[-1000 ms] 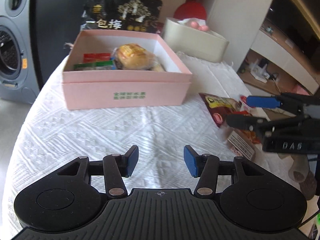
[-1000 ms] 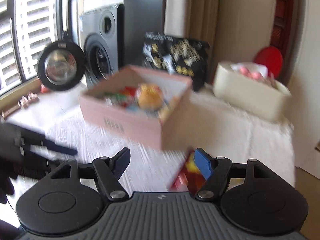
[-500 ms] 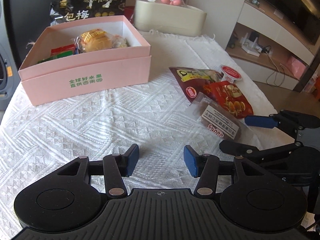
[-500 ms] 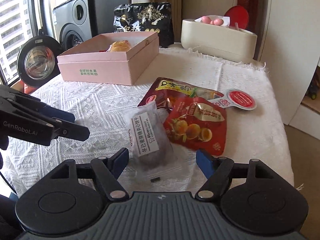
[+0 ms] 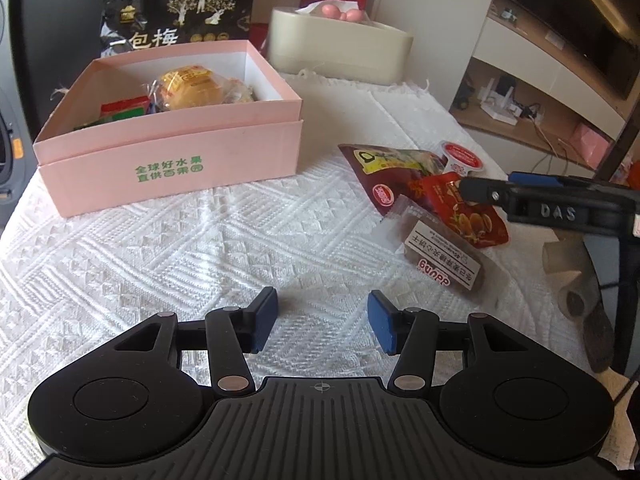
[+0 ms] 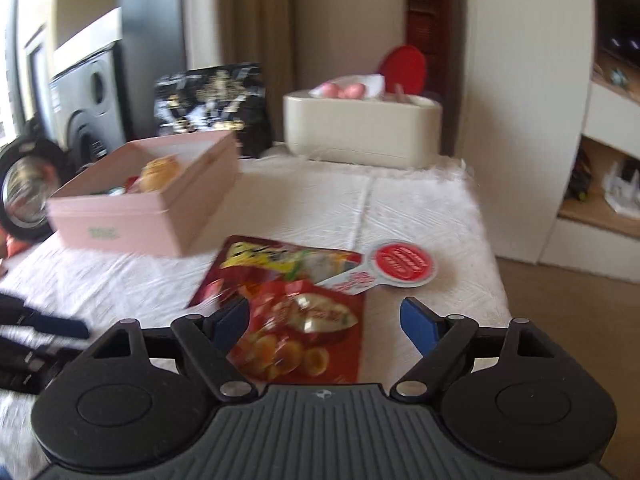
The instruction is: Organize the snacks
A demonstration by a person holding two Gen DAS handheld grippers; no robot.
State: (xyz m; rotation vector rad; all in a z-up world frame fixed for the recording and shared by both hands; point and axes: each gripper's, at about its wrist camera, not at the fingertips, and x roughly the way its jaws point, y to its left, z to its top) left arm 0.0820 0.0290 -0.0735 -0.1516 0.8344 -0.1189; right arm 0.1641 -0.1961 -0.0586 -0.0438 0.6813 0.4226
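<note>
Since 0.5 s ago the right hand-held gripper (image 6: 322,320), jaws released, has advanced to straddle the glossy red chestnut snack pouch (image 6: 304,340) lying on the white-clothed table (image 5: 160,248); pickup likely next, left hand-held gripper (image 5: 322,320) idle, released.

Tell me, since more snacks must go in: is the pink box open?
Open: the pink box has no lid on top, and a wrapped bun shows inside.
</note>
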